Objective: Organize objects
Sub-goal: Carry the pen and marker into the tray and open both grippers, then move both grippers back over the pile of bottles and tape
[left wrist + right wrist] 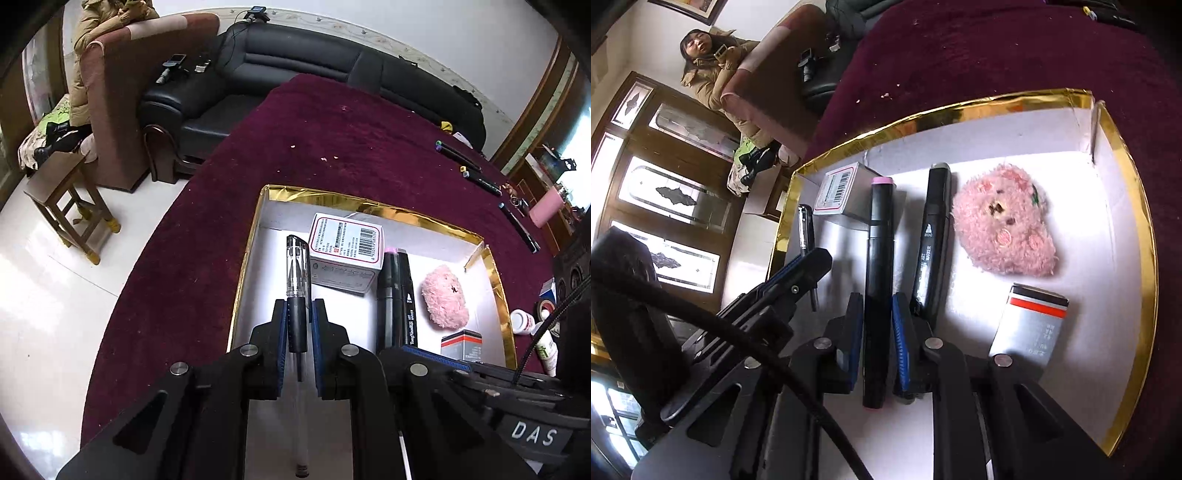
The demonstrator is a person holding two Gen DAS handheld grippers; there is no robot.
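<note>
1. left gripper point(298, 325): fingers nearly closed around the black grip of a clear gel pen point(297, 273), with a thin gap visible on each side; firm hold or loose bracket cannot be told. pen held over the left side of the gold-rimmed box point(369, 206), cap pointing away.
2. right gripper point(877, 332): blue pads close against a black marker with pink cap point(881, 258), pressed or just released not certain; marker lying on the white box floor, just beside a second black marker point(932, 240).
3. risk, pen: likely to roll or drop slantwise if let go high, being round and smooth; may strike the barcoded carton point(345, 254) ahead.
4. risk, crowding: both grippers close together inside one box; collision or a nudged neighbouring marker probable on withdrawal.
5. also in box: pink plush toy point(1004, 229) and small grey pack with red stripe point(1032, 321), apart from both grippers.
6. surface: dark maroon cloth point(332, 140), scattered with crumbs; more pens point(480, 173) still outside, far right.
7. room: black leather sofa point(280, 62), wooden stool point(70, 206), seated onlooker point(716, 70), pale tiled floor.
</note>
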